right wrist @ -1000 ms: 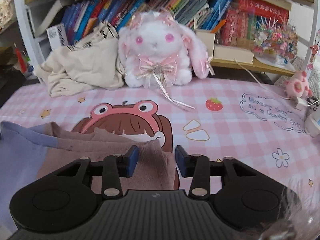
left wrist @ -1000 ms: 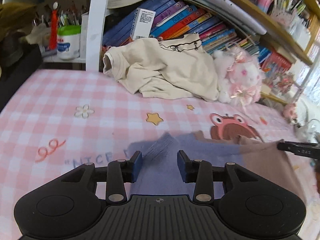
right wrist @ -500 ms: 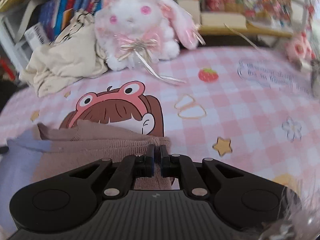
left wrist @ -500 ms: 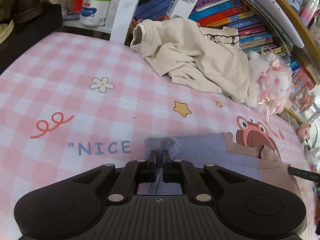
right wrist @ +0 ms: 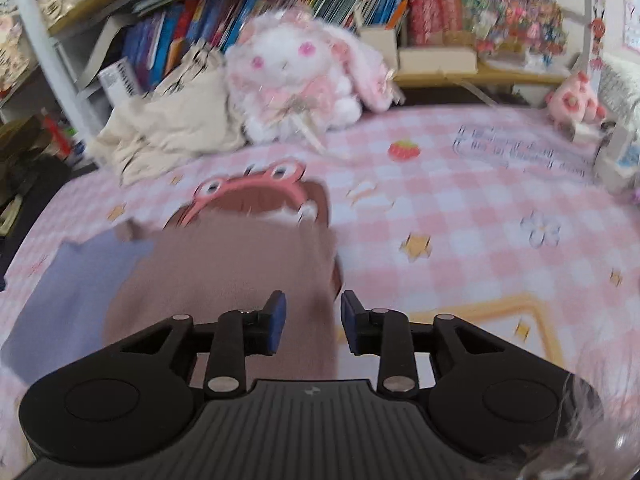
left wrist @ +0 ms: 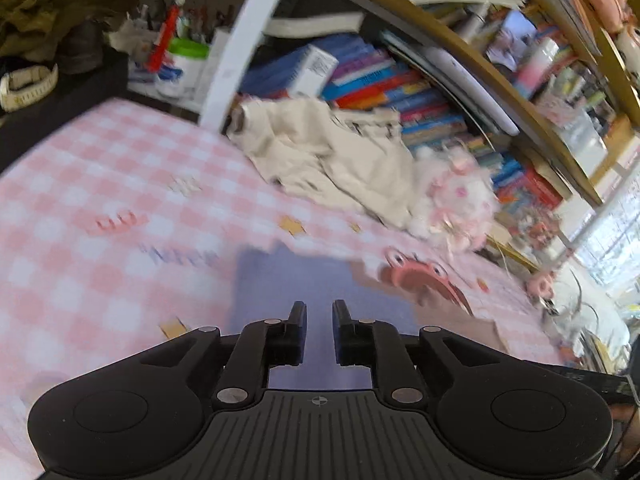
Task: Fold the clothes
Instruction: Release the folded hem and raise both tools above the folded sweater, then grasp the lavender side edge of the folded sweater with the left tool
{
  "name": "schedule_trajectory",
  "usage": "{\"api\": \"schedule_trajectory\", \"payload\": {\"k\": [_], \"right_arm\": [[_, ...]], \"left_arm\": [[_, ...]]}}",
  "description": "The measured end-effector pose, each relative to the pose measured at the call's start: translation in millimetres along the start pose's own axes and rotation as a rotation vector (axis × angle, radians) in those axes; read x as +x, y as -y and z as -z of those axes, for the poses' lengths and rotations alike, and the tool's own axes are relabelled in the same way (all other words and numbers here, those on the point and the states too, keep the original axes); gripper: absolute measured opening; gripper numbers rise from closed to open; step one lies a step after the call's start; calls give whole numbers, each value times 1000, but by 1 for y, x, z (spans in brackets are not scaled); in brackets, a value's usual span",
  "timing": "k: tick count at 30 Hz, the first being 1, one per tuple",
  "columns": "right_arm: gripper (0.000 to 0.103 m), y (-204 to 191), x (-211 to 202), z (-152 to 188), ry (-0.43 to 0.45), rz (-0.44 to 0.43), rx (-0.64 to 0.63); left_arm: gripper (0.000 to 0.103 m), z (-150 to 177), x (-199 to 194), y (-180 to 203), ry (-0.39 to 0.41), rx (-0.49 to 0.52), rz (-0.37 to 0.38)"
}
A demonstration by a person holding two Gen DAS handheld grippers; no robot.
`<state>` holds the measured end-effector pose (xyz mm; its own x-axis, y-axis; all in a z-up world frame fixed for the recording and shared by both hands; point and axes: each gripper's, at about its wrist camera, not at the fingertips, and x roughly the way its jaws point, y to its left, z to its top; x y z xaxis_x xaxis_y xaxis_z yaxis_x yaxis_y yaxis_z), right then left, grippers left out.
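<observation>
Left hand-held gripper [left wrist: 319, 330]: its jaws are opening and stand narrowly apart; half a second ago they were pinched together on the purple cloth. Nothing is pressed between them now; the purple part lies beneath the gap.
Right hand-held gripper [right wrist: 312, 326]: its jaws are opening, wider than the left ones; half a second ago they were closed at the garment's edge. The right edge of the brown part shows in the gap, but the pads do not press on it.
Garment [right wrist: 224, 280]: a purple and brown piece lying flat on the pink checked cloth [right wrist: 460, 200] of the table, just in front of both grippers. Its far edge now covers the lower part of the frog print [right wrist: 256, 184]; a second ago more of that print was bare.
Beige garment [left wrist: 332, 156]: crumpled at the back by the books [left wrist: 384, 84], touching the plush rabbit [right wrist: 300, 76]; same place as before.
Hard to see: both views are blurred by motion, so the letters printed on the cloth cannot be read. Whether the garment is folded double I cannot tell. Its near edge is hidden behind the gripper bodies.
</observation>
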<state>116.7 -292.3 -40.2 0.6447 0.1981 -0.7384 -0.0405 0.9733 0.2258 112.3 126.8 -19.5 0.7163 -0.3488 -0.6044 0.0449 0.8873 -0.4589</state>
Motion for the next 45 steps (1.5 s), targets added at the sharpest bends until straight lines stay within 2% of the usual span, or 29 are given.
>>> {"api": "schedule_trajectory", "payload": {"k": [3,6,8,11,12,17,20,23,25,30,32,33,37,39,41,45], "right_arm": [[30,3,7,10,-37,13,42],[8,2,2,11,-46,-11,51],[8,-2,-10,9,-16,-40,21],[8,-5,-24,8,26,-24,-25],[8,-4,-19,10,14,-12,-34],[10,7,10,21,-53,3,-20],[19,6,2,16,-43,10,-36],[22,-1,-15,15,7,-3,-96],[29,-9,-25,18,28,-22,-132],[32,-30,-38,38,6,-103,-175],[32,-37,-38,50,-35,-144,-189],[32,-41,-38,56,-56,-164,-197],[31,-59,-41,78,-98,-195,-292],[32,-64,-44,83,-96,-203,-320],[35,-66,-46,86,-95,-202,-330],[37,-67,-45,92,-113,-201,-320]], "left_arm": [[14,21,16,14,-52,12,-15],[14,35,37,16,-127,24,-69],[13,41,44,14,-146,23,-97],[13,40,43,9,-145,-25,-87],[14,40,42,7,-146,-39,-82],[14,40,41,7,-145,-55,-81],[15,39,38,11,-133,-70,-103],[15,42,22,21,-97,-69,-120],[15,45,11,29,-79,-62,-120],[15,61,-16,45,-58,-75,-130],[27,71,-22,50,-73,-78,-154],[29,76,-24,53,-83,-78,-170],[31,97,-32,64,-115,-77,-220],[35,107,-36,67,-118,-97,-225],[45,113,-38,66,-124,-110,-229],[45,121,-42,61,-138,-134,-238]]}}
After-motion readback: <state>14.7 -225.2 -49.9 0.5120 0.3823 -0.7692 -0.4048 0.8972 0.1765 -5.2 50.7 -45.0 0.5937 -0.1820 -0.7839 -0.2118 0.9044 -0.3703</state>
